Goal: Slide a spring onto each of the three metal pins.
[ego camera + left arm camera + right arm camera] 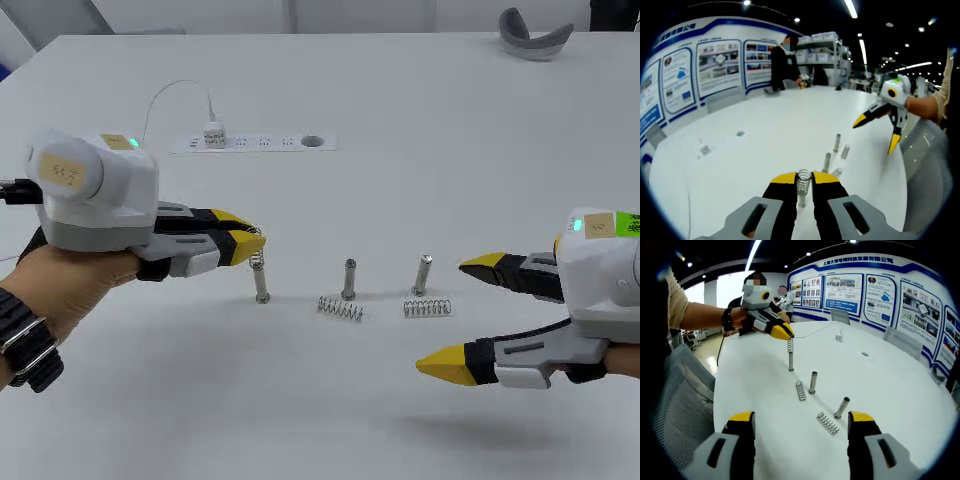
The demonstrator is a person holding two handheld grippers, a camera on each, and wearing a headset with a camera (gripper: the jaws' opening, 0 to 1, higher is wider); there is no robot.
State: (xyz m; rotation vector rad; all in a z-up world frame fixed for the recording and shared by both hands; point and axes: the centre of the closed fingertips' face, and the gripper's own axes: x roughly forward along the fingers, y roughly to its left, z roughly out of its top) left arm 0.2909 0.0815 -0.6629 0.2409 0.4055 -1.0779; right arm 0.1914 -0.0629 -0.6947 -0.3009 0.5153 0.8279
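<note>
**1. Handling.** The small silver wire coil spring is judged light, smooth and compliant. It compresses along its axis, bows sideways under uneven load, and can shoot out of a hard squeeze. Take hold across the upper coils with light pressure, so that the lower coils are free to pass over a pin. The left gripper does so: its yellow-tipped jaws are clamped on the sides of the spring, which stands upright between them.

**2. Location.** The spring hangs directly over the leftmost short grey metal pin, with its lower end at the pin's top. Whether the first coils already surround the pin cannot be determined. The middle metal pin and the right metal pin stand upright and bare on the white table. The first loose spring lies flat just in front of the middle pin. The second loose spring lies just in front of the right pin. The pins look free-standing, so a sideways push would probably tip one.

**3. Pose.** The left hand carries its gripper roughly level above the table, jaws pointing to the person's right. The right gripper hovers well apart from the pins on their right. Its jaws are spread wide, hold nothing, and point back toward the row.
</note>
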